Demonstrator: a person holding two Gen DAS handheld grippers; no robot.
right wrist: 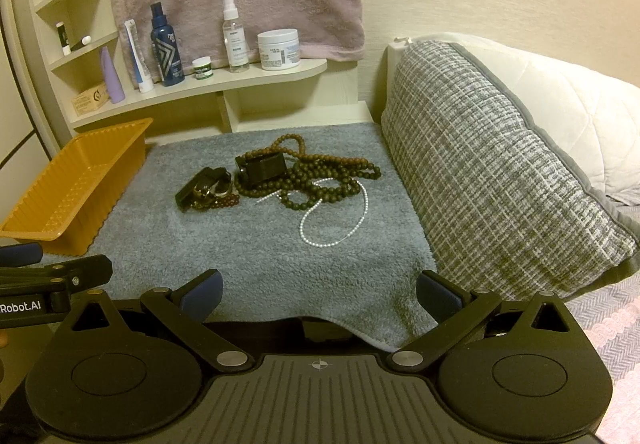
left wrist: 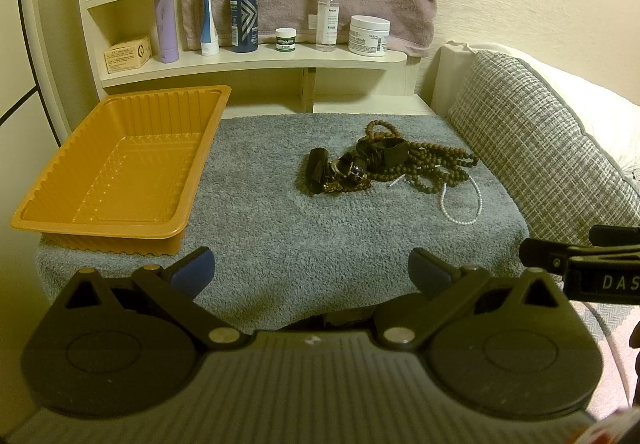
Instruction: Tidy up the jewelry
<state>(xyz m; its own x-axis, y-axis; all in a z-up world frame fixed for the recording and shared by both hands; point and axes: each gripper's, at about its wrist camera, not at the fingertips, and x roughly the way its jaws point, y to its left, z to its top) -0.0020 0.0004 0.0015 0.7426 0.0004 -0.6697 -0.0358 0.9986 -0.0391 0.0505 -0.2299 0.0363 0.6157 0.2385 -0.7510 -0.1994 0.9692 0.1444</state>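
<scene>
**A:** Both tools hang back at the near edge of the grey towel, and the jewelry pile lies ahead of them, toward the towel's far side. The right gripper has its blue pads spread wide, nothing between them.

**B:** Same for the left gripper: wide apart and empty. Which one's better placed?

**A:** I'd judge the right. In its view the pile sits almost dead ahead, a touch left of centre. From the left wrist it lies ahead and off to the right, while the orange tray sits on the towel's left edge, well apart from the pile.

**B:** And the pile itself?

**A:** Tangled. Brown wooden bead strands are looped over each other, the heap's long axis running across the towel, tray side to cushion side. A black strap piece rests on top, and a dark watch lies at the tray end.

**B:** That white pearl strand?

**A:** Its loop trails out of the pile toward the near edge, the most exposed piece.
</scene>
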